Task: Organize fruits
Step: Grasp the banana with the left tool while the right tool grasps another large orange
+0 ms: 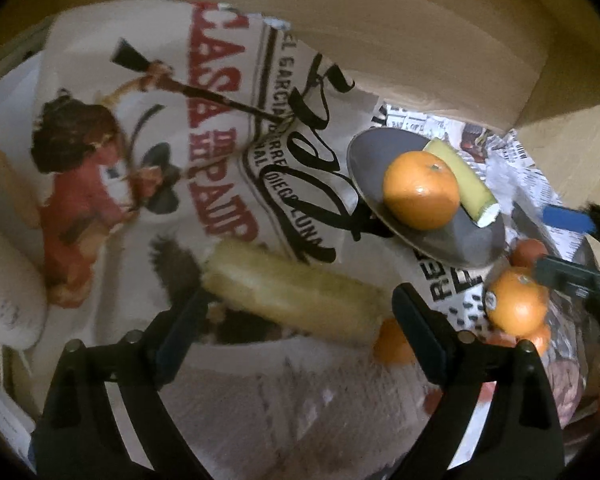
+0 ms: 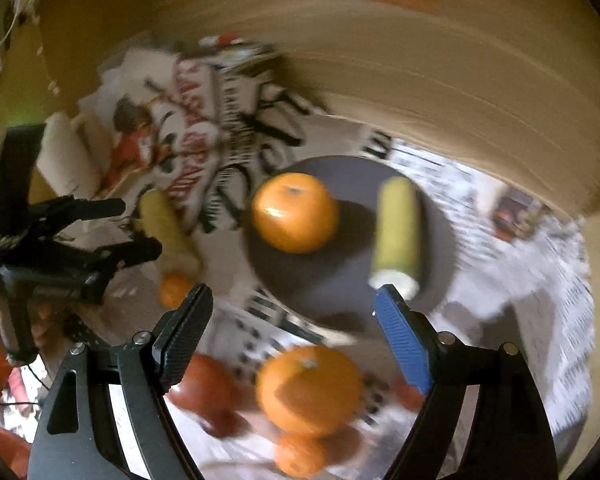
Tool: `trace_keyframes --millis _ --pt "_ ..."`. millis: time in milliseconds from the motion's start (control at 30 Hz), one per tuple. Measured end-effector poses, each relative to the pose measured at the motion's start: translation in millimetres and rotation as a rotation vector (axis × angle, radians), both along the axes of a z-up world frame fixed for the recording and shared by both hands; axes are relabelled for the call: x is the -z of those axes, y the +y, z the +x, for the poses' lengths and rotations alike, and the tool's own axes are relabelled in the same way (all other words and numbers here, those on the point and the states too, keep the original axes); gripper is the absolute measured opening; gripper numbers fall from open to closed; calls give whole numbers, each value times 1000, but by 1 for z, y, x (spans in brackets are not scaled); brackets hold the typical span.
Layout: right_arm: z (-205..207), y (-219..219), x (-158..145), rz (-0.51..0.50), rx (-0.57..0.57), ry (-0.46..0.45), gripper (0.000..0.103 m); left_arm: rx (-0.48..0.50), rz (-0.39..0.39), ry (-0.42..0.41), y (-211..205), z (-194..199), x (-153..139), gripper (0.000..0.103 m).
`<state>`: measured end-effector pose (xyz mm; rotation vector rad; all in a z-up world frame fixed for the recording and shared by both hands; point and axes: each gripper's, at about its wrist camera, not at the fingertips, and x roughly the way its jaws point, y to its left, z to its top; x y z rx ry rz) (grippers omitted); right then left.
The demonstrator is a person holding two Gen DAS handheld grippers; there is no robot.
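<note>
Left wrist view: the left gripper [image 1: 300, 312] stands wide at the bottom of the frame, its pads either side of a pale yellow-green piece [image 1: 296, 300] lying on printed paper [image 1: 220, 128] (whether they touch it, I cannot tell).
Plate: a grey plate [image 1: 364, 160] at right of centre carries an orange [image 1: 420, 190] and a second yellow-green piece [image 1: 460, 176].
Loose fruit: another orange [image 1: 516, 304] lies at lower right, near the dark frame of the other tool.
Right wrist view: the right gripper [image 2: 296, 336] is spread wide and empty, over an orange [image 2: 310, 390] and a red fruit [image 2: 204, 390] at the bottom.
Risk: the plate's orange [image 2: 294, 212] could roll off if the plate [image 2: 340, 292] is nudged; a squeezed piece may slip out.
Room: a cardboard wall [image 2: 440, 92] closes the top and right; open paper lies at upper left.
</note>
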<state>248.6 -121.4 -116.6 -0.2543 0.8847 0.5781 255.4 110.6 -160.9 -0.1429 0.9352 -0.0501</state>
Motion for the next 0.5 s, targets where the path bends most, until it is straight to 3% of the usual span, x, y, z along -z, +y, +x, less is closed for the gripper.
trace_keyframes --millis 133,267,367,433,500 --pt "-4 -20 9 -8 33 -1 81 -65 8 29 -3 17 14 102" --pt "-8 -26 23 13 16 46 81 -64 -20 65 -5 27 24 102" --pt "-13 -26 31 33 -4 75 81 -34 6 78 -14 30 28 93" --pt "-15 -25 35 37 -17 88 81 15 6 71 -21 29 27 77" --pt "-18 -23 39 29 -30 96 81 48 1 67 -25 26 26 67"
